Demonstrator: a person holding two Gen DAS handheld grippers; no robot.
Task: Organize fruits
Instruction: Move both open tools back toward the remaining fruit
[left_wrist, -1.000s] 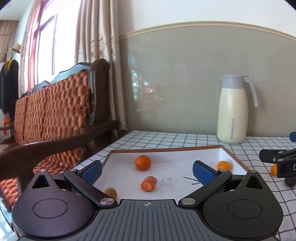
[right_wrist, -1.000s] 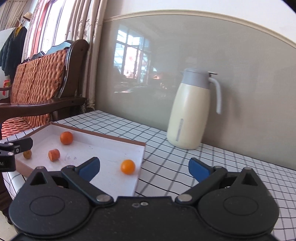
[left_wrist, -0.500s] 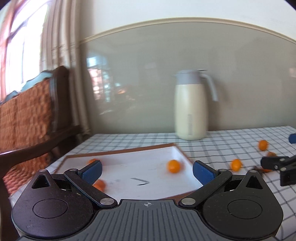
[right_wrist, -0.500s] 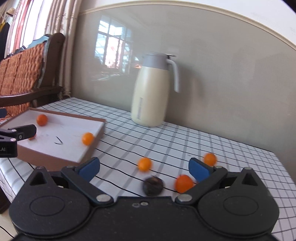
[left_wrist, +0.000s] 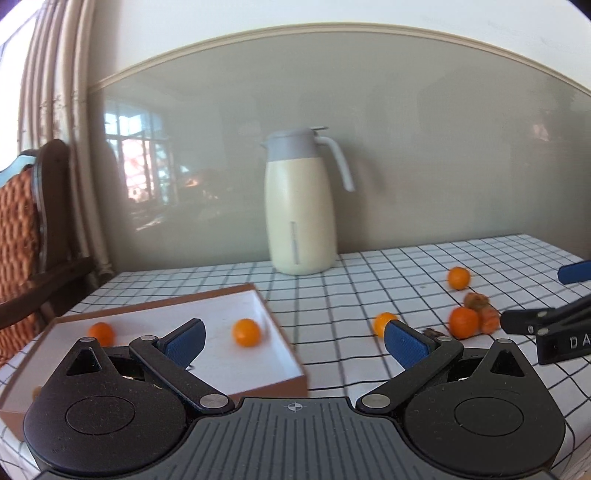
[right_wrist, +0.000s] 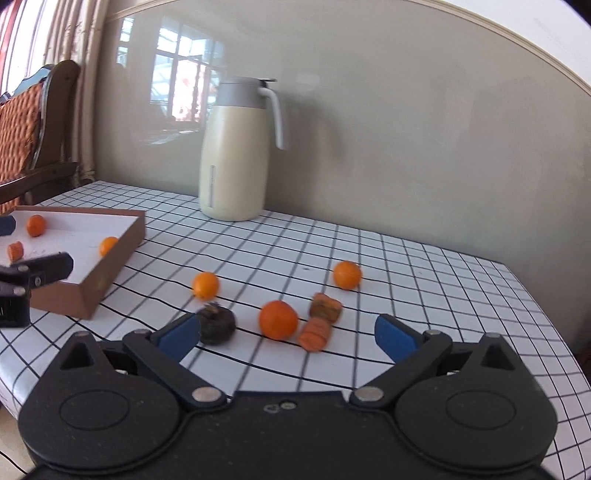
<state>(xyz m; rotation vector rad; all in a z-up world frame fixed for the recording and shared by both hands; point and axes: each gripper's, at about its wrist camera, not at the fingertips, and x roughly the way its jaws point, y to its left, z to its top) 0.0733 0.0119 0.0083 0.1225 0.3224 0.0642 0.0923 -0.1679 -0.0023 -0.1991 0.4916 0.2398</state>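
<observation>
Fruits lie loose ahead of the spread, empty right gripper (right_wrist: 287, 335); three more sit in the tray (right_wrist: 110, 273) to its left. Only its view shows the dark fruit (right_wrist: 216, 324) whole. Left gripper (left_wrist: 295, 341) gapes, empty.

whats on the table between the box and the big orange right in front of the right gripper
In the right wrist view, a small orange and a dark round fruit lie on the checked cloth between the box and the big orange.

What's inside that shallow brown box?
In the box: two round orange fruits and an orange cut piece. The left tool covers the near corner.
</observation>
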